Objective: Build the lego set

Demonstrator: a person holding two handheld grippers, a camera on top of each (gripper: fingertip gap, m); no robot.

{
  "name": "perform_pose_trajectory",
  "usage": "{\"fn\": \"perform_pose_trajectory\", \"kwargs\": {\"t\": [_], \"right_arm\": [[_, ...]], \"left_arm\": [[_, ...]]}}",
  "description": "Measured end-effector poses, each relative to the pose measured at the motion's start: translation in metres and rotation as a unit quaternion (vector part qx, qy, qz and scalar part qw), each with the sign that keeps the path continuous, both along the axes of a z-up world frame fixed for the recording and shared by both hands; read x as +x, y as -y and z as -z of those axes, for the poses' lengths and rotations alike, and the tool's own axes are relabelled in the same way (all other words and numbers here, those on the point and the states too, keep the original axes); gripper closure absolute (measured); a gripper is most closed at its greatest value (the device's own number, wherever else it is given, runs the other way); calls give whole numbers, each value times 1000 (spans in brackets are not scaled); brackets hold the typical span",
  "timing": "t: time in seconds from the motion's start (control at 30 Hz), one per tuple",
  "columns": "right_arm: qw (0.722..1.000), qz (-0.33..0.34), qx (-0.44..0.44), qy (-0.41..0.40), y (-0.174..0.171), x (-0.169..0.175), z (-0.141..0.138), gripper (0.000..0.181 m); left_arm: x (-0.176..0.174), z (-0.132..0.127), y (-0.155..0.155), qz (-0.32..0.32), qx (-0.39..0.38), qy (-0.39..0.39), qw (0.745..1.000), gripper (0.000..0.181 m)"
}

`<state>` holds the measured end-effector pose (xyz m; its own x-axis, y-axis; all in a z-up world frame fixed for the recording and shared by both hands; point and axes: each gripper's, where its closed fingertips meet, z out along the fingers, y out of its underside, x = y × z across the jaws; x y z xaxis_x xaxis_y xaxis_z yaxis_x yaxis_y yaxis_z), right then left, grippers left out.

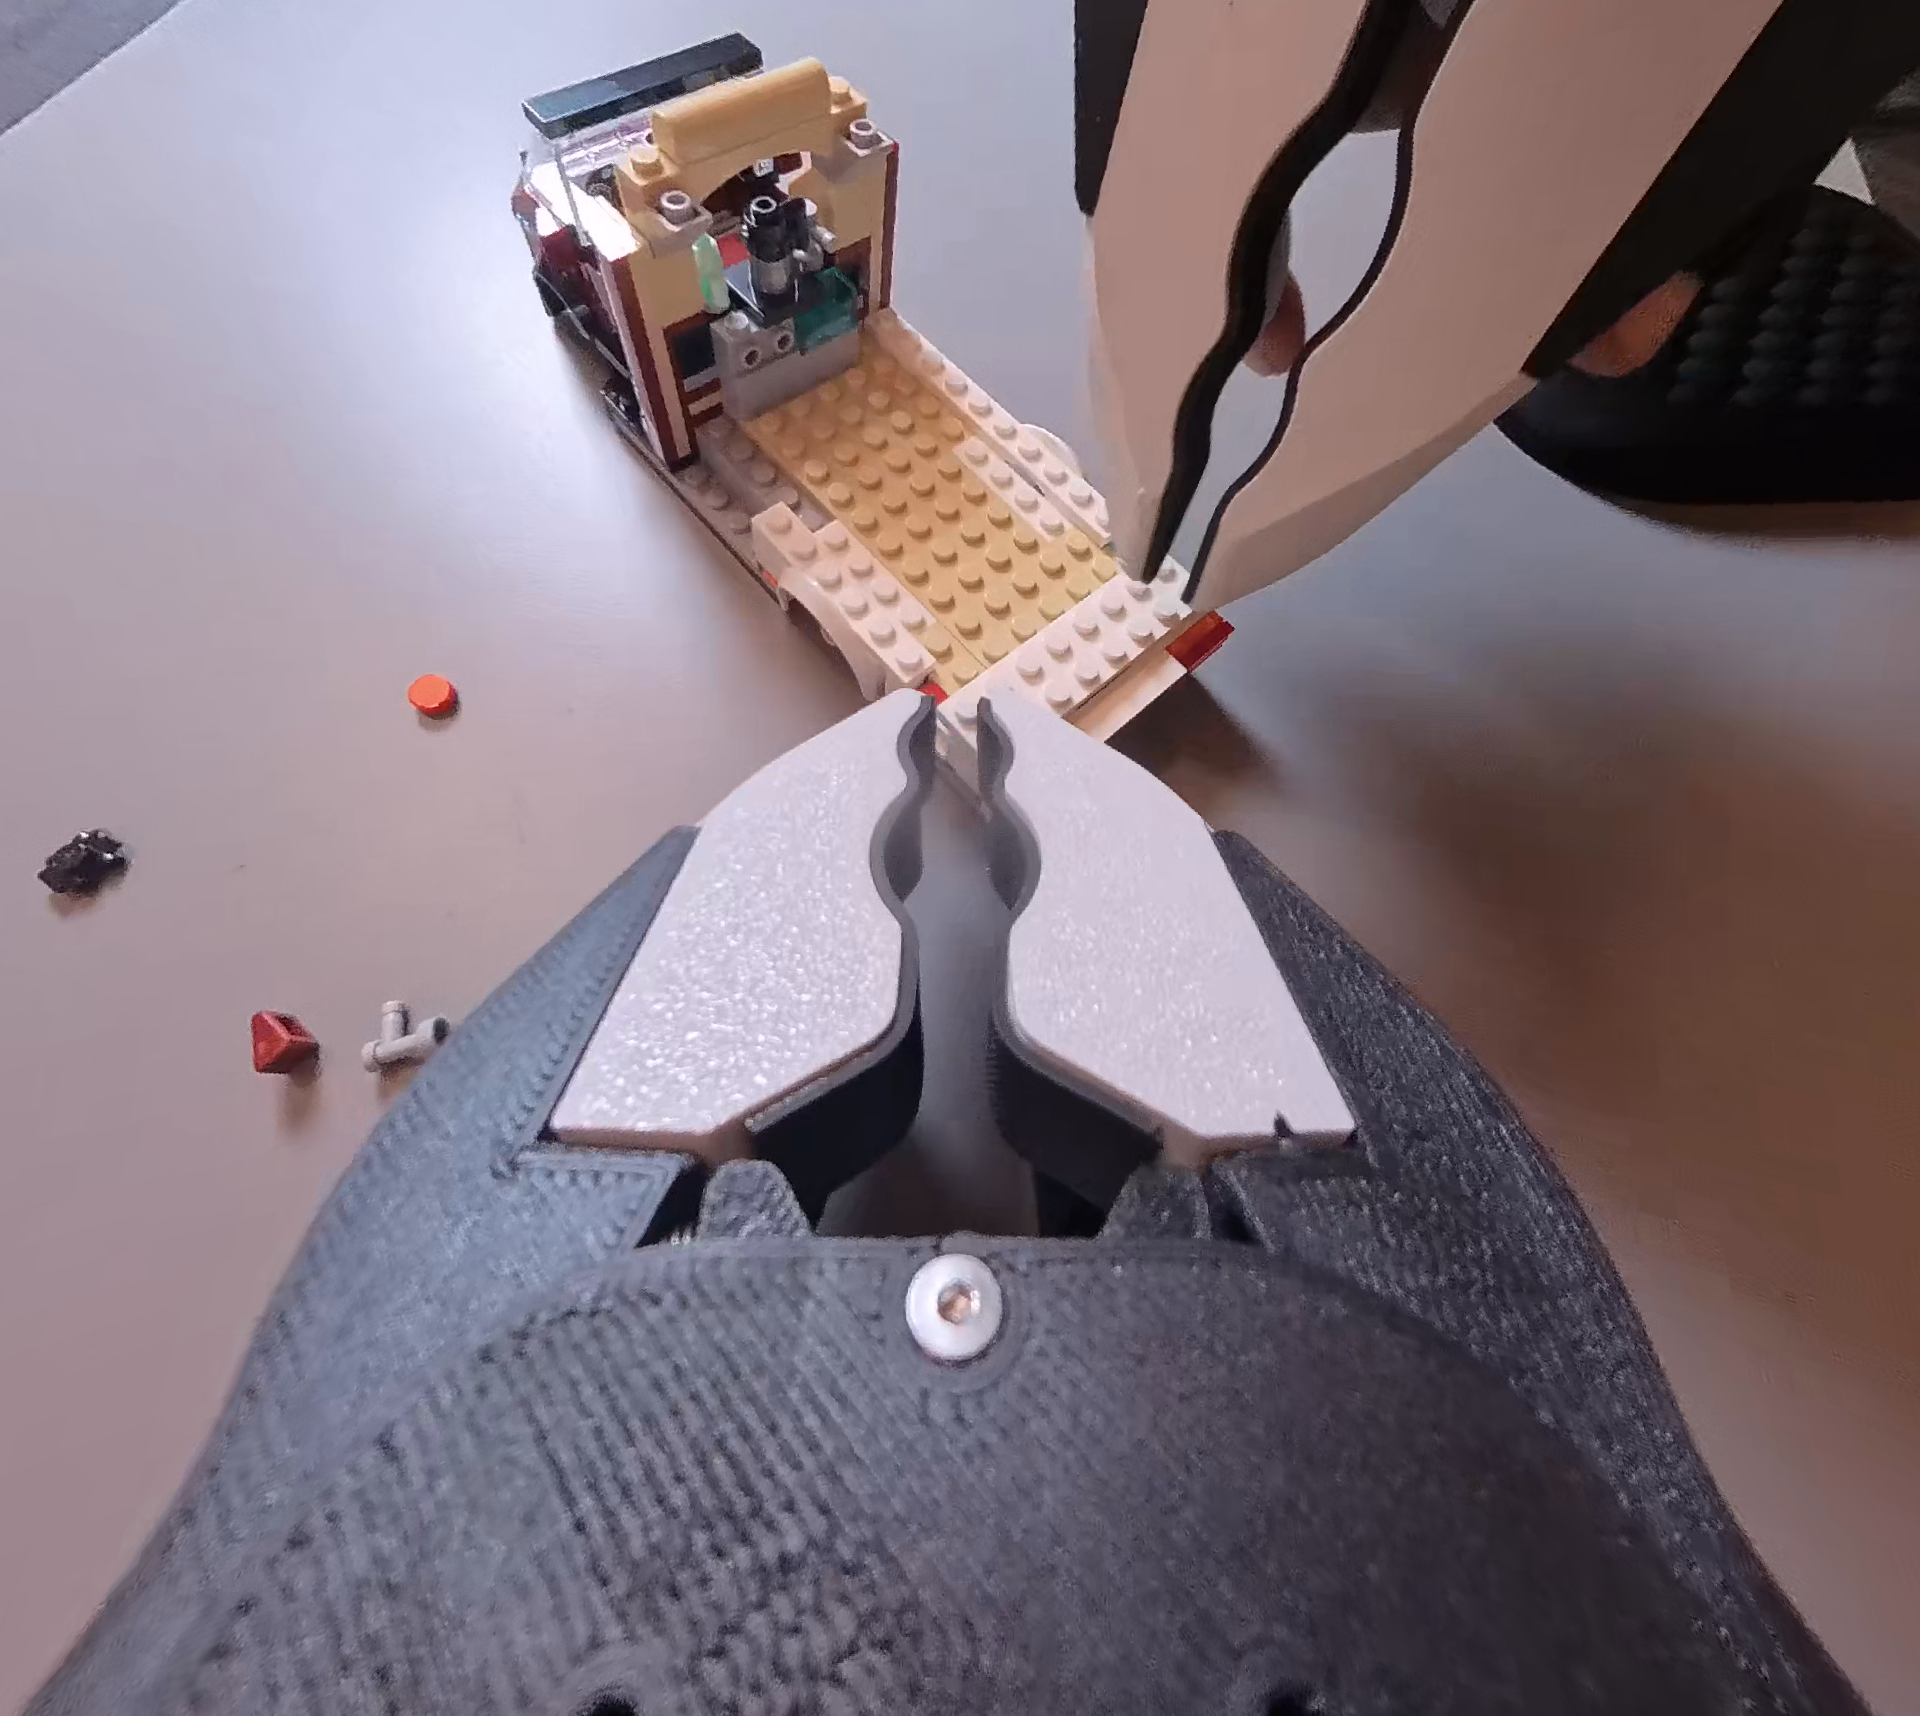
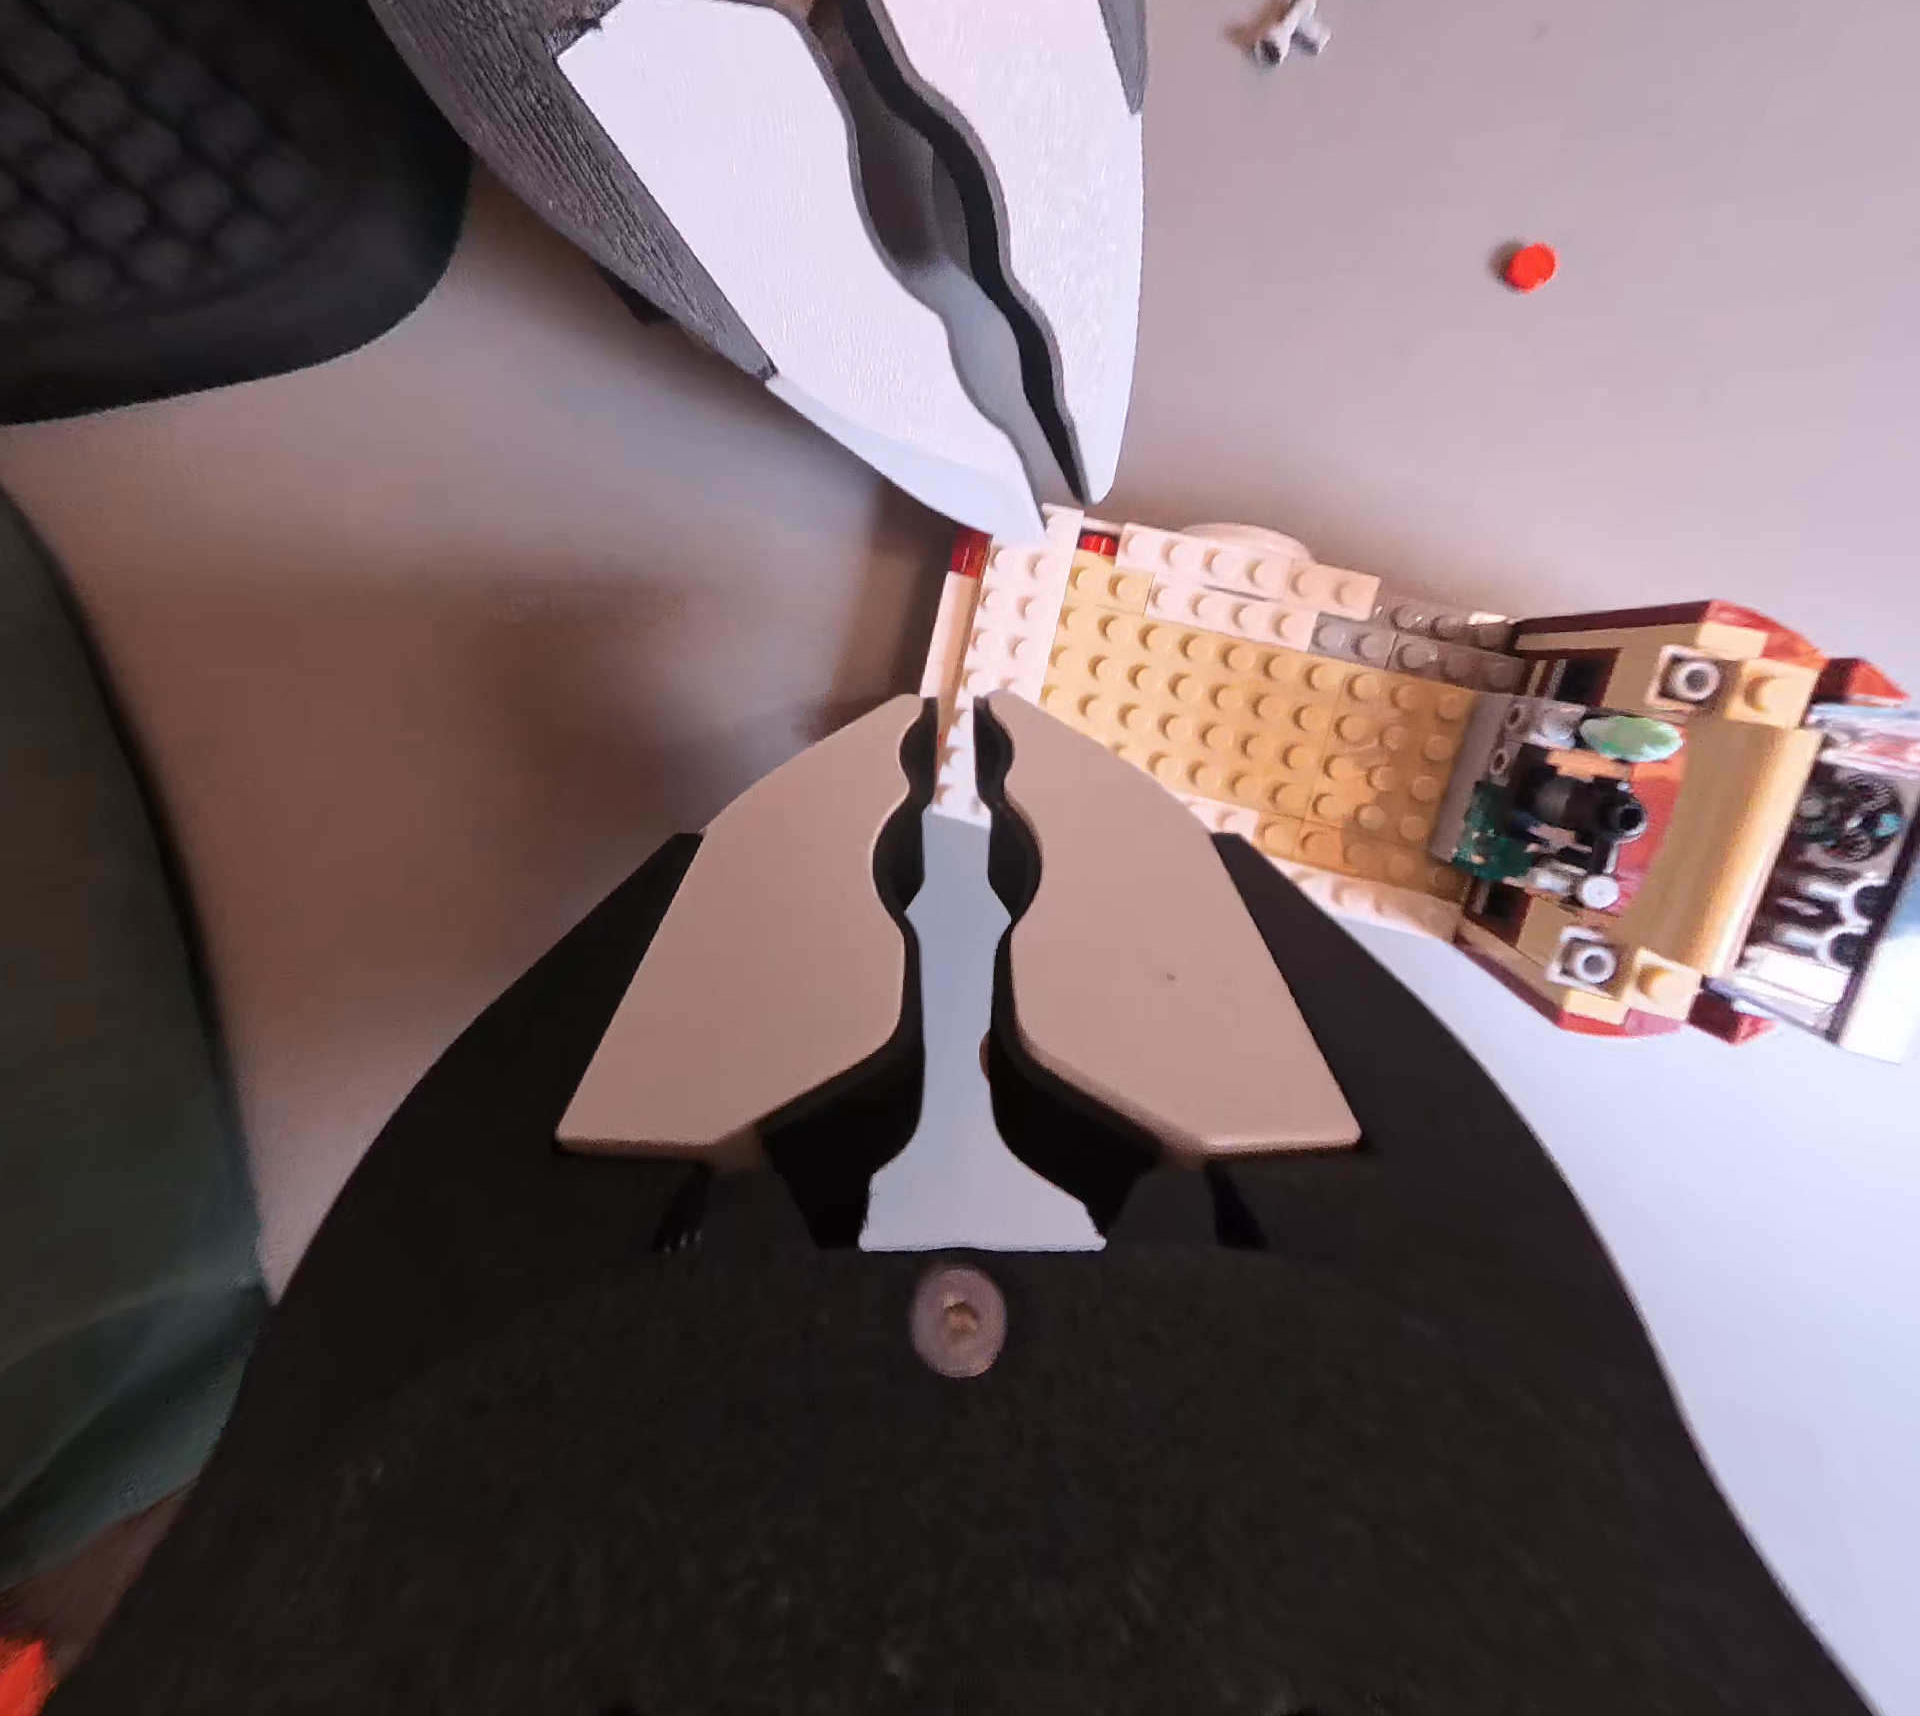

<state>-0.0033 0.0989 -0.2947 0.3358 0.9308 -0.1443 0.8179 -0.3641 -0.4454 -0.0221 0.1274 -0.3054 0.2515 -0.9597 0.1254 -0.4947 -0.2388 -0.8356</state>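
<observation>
Both grippers work the rear white plate (image 1: 1081, 643) of the lego model (image 1: 831, 419) on the desk (image 1: 312, 523). The left gripper (image 1: 958, 716) and right gripper (image 2: 956, 716), fingers nearly together, seem to pinch its corners (contact unclear). Next, I judge, press it down evenly.

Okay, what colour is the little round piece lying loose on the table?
Red-orange; the round piece shows best in the left wrist view.

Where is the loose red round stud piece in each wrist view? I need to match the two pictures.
Left wrist view: red round stud lies on the table, left of the lego model's white rear end.
Right wrist view: red round stud sits upper right, above the model.
Shared landmark: the tan studded floor plate.
</observation>
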Motion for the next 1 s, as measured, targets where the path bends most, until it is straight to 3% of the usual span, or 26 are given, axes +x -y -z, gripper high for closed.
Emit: {"fn": "perform_pose_trajectory", "kwargs": {"t": [0.37, 1.0], "right_arm": [[997, 16, 64, -29, -18, -27, 11, 173], [998, 21, 52, 2, -21, -19, 15, 181]], "left_arm": [[-11, 12, 15, 30, -99, -4, 995, 165], [-2, 17, 21, 38, -25, -39, 998, 168]]}}
